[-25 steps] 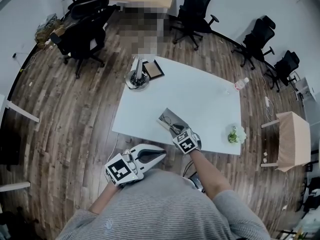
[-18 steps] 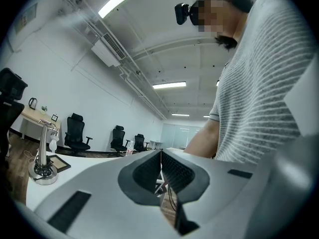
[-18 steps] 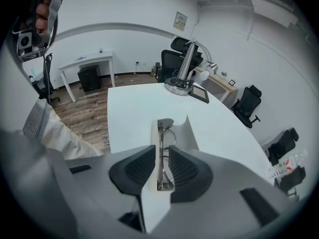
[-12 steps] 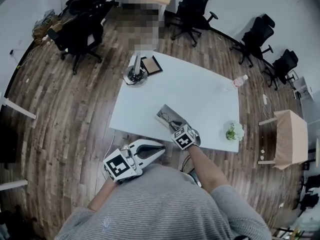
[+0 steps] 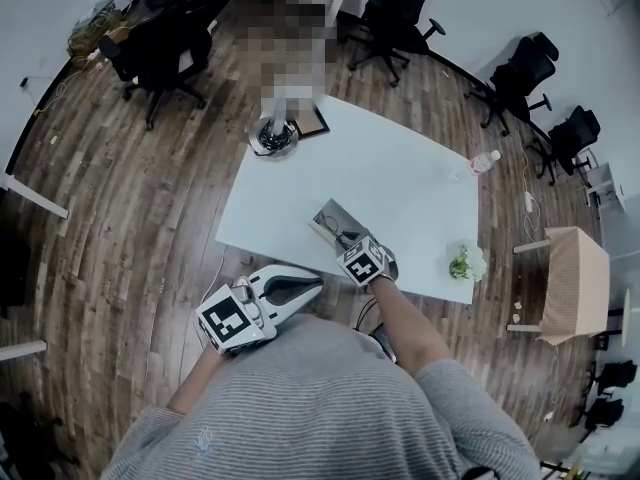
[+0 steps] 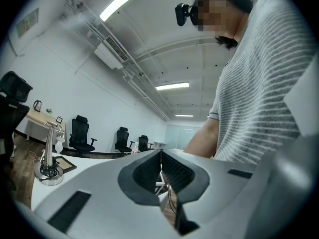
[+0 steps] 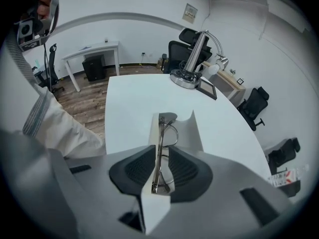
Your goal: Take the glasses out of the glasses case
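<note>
A grey glasses case (image 5: 329,218) lies open near the front edge of the white table (image 5: 400,183). In the right gripper view the case (image 7: 193,132) shows pale flaps, and thin metal-framed glasses (image 7: 160,133) stand on edge along its left wall. My right gripper (image 7: 160,157) is shut on the glasses, whose frame runs between the pads. In the head view the right gripper (image 5: 353,245) is at the case's near end. My left gripper (image 5: 316,288) hangs off the table's front edge, beside the person's body. Its jaws (image 6: 160,156) meet with nothing held.
A desk lamp with a round base (image 5: 272,136) and a picture frame (image 5: 308,124) stand at the table's far left corner. A bottle (image 5: 482,164) is at the far right, a small plant (image 5: 465,264) at the near right. Office chairs (image 5: 160,53) and a wooden stool (image 5: 575,283) surround the table.
The head camera has shifted a little. The right gripper stays at the case's near end and the left stays off the table edge, with no visible change of grip.
</note>
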A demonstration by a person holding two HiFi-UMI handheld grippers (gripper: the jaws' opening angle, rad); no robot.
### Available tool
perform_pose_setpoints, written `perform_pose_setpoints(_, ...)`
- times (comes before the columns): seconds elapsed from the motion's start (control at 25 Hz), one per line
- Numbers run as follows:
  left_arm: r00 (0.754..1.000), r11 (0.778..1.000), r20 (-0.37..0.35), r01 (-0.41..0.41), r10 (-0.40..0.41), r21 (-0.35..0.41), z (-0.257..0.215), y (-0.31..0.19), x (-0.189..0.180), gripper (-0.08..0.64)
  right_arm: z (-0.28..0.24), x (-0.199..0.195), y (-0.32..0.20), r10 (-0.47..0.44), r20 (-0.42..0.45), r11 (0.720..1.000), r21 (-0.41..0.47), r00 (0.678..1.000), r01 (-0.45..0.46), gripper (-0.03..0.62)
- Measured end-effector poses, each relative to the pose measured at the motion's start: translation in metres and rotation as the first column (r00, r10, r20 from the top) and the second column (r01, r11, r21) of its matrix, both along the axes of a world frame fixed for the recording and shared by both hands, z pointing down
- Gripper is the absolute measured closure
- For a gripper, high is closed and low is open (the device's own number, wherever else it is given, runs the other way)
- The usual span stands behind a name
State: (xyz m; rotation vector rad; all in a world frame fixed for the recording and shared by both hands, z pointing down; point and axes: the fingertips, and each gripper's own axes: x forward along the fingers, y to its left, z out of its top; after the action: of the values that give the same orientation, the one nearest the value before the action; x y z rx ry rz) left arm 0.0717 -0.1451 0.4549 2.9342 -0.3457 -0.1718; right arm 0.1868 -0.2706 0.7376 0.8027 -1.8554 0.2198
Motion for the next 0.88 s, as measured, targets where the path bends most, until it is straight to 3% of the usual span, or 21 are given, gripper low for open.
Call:
perform_pose_setpoints(0.6,1.0,1.0,0.013,0.003,-0.003,0.002,0.003,-0.017,-0.002,0.548,0.02,-0.004,-0.001,-0.042,-0.048,0.995,-0.092,0.998,0.037,0.506)
perform_pose_setpoints(0.88,1.0,1.0,0.02,0.004,-0.004,0.011,0.002,-0.017,-0.001,0.548,0.019,-0.007,0.002,-0.032,-0.013,0.988,-0.151,0.999,0.029,0.509)
